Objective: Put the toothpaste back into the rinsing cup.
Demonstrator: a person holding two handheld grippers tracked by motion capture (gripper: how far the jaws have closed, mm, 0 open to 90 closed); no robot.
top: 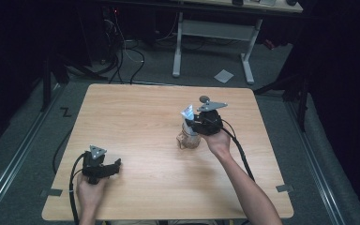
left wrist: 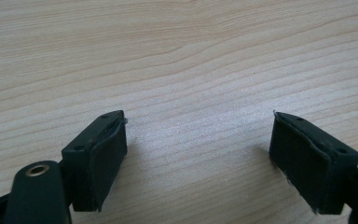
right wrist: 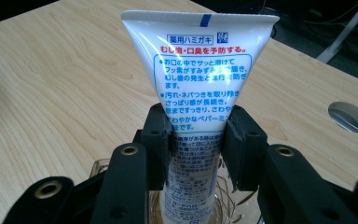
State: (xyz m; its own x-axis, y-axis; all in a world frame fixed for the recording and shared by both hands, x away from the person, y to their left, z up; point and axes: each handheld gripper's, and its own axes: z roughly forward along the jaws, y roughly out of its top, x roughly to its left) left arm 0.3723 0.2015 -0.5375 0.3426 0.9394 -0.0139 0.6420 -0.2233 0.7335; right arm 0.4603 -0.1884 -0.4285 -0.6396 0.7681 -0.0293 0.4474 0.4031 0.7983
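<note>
A white toothpaste tube [right wrist: 200, 84] with blue and red print stands upright, crimped end up, its lower end inside a clear glass cup [right wrist: 228, 205]. My right gripper [right wrist: 196, 149] is shut on the tube's middle, both pads pressing its sides. From above, the tube [top: 187, 113] and cup [top: 188, 139] sit right of the table's centre, with the right gripper [top: 198, 123] beside them. My left gripper [top: 113, 167] rests low at the near left of the table, apart from them. Its jaws stand open over bare wood [left wrist: 198, 154].
The wooden table [top: 136, 117] has a round cable hole [right wrist: 349, 116] near its far edge. Cables trail from both grippers toward the near edge. Behind the table stand a white-legged desk [top: 215, 33], floor cables and a sheet of paper [top: 224, 75].
</note>
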